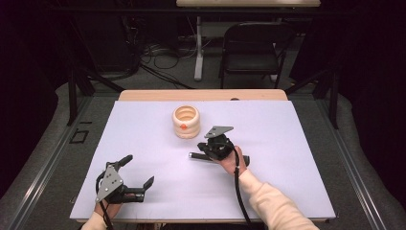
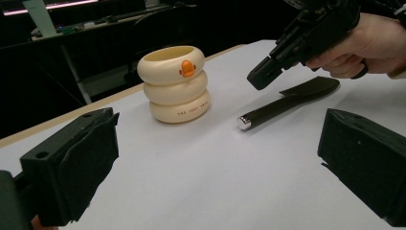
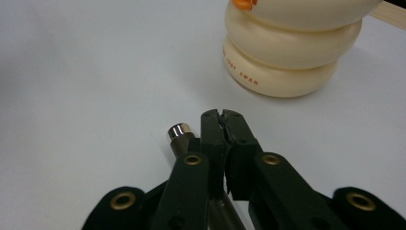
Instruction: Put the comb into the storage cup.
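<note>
Left gripper [image 1: 139, 173] rests nearest on the white surface [image 1: 287, 191], jaws spread, nothing between them. Right gripper [image 3: 223, 115] sits farther in, jaws pressed together just above the dark spatula [image 2: 287, 103], which lies flat. Cream 3-ring holder [image 1: 186, 122] stands upright beyond.

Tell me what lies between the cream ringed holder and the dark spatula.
Nothing: bare white table separates the holder from the spatula in the left gripper view.

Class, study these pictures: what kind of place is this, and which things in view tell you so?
Probably a lab or recording studio, not a kitchen. A table under a plain white sheet stands among dark curtains, loose floor cables run behind it, and a folding chair waits by a second table.
</note>
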{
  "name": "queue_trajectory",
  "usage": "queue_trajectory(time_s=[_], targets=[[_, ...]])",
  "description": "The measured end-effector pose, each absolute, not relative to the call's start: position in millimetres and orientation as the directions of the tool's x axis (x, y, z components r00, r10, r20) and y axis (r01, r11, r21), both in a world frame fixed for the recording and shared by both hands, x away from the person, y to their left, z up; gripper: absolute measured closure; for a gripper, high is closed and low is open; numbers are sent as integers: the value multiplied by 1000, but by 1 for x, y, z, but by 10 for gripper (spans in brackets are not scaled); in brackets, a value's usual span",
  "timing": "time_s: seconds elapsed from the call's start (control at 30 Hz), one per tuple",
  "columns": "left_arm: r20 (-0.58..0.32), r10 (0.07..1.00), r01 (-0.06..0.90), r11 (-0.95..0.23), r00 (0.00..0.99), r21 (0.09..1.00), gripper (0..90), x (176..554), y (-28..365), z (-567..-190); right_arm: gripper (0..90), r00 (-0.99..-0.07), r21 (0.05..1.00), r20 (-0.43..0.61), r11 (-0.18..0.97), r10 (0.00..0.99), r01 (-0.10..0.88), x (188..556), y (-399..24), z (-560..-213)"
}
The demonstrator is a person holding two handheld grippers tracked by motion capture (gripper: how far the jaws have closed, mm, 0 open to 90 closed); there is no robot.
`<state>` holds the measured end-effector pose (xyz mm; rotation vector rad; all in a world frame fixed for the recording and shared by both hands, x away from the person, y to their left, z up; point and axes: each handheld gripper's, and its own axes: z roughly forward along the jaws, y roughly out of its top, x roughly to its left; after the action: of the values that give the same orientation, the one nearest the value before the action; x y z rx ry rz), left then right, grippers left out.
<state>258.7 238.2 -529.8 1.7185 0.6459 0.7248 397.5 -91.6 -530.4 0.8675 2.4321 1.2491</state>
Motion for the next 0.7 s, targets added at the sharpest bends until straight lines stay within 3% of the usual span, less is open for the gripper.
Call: queue_trajectory(time_s=[0.7], targets=[[140, 730, 62, -243, 668, 968, 1, 260, 237, -530, 900, -778, 761, 8, 501, 629, 412, 407, -70, -544]])
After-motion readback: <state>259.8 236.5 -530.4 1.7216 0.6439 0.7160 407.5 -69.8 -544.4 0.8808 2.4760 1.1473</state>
